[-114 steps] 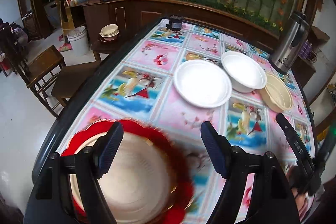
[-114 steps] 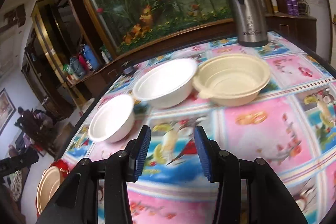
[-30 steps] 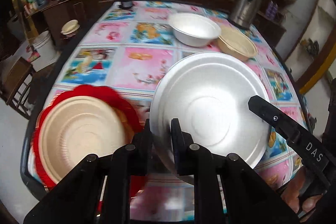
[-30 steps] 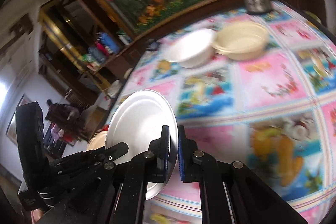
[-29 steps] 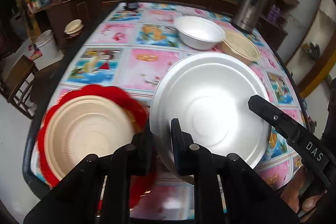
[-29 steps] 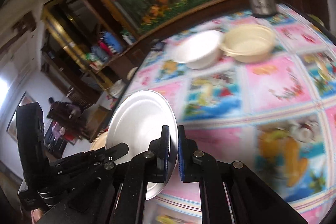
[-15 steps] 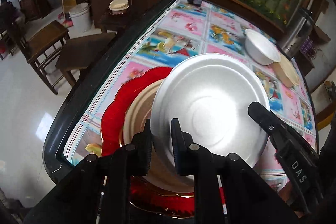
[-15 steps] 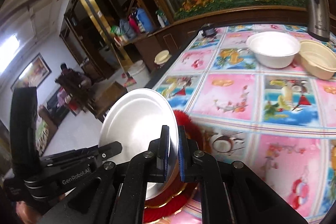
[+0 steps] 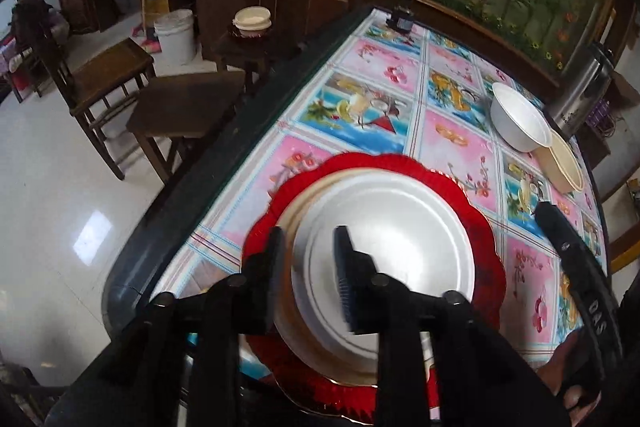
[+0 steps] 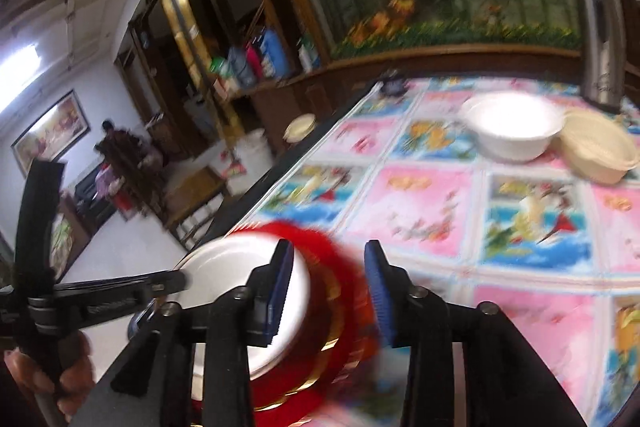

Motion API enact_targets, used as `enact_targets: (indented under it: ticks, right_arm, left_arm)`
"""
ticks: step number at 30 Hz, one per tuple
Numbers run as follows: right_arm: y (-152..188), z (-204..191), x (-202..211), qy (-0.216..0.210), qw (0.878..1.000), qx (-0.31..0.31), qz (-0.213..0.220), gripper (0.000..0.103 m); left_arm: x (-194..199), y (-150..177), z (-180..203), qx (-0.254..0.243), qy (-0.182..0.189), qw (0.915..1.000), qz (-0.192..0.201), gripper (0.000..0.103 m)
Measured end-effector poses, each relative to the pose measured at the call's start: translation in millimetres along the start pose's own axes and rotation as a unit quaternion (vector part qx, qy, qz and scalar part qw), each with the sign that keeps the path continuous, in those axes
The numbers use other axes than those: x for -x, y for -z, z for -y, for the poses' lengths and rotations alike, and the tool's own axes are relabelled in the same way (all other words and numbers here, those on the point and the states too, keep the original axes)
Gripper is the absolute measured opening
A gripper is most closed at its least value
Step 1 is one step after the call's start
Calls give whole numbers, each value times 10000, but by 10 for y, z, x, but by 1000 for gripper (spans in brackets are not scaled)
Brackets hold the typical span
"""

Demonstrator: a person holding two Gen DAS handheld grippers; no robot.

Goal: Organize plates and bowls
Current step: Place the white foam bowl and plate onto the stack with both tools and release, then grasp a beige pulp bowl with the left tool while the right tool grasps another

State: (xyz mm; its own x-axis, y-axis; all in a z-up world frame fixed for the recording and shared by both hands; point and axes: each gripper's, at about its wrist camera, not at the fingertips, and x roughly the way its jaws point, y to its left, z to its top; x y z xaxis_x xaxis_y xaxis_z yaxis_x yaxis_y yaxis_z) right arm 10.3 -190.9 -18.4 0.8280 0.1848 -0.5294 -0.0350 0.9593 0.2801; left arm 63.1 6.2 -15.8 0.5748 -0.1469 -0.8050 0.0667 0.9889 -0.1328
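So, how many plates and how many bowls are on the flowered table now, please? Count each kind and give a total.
Plates: 3, stacked: white plate on tan plate on red plate.
Bowls: 2: white bowl and cream bowl.
Total: 5.

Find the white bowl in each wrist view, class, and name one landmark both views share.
Left wrist: the white bowl sits upper right, far across the table, beside the beige bowl.
Right wrist: the white bowl sits upper right, left of the beige bowl.
Shared landmark: the steel thermos behind both bowls.
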Motion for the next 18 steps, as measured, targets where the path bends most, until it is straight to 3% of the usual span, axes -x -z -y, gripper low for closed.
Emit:
enact_targets:
  ticks: [2,6,9,13,18]
  right_arm:
    - [-55,193,50,268,9995,-49,147,39]
    - [-135,756,177,819,9952,-280,457,39]
    - [-164,1256,266,1181,9887,-676,625,39]
    - [-235,1850,431,1260,9780,-1452,808,42]
    - [-315,2367,595,1430,9668,-1879,976,42]
  left_arm:
    - [37,-13,66,-157,-78,9998,71,55]
    - [122,-47,187,-256,-300,9987,324,55]
    - [194,-99,365,-395,-210,9981,433,55]
    - [198,-197,779,-758,3,9965,342,55]
    - [58,-284,1459,-1199,309,9923,31,56]
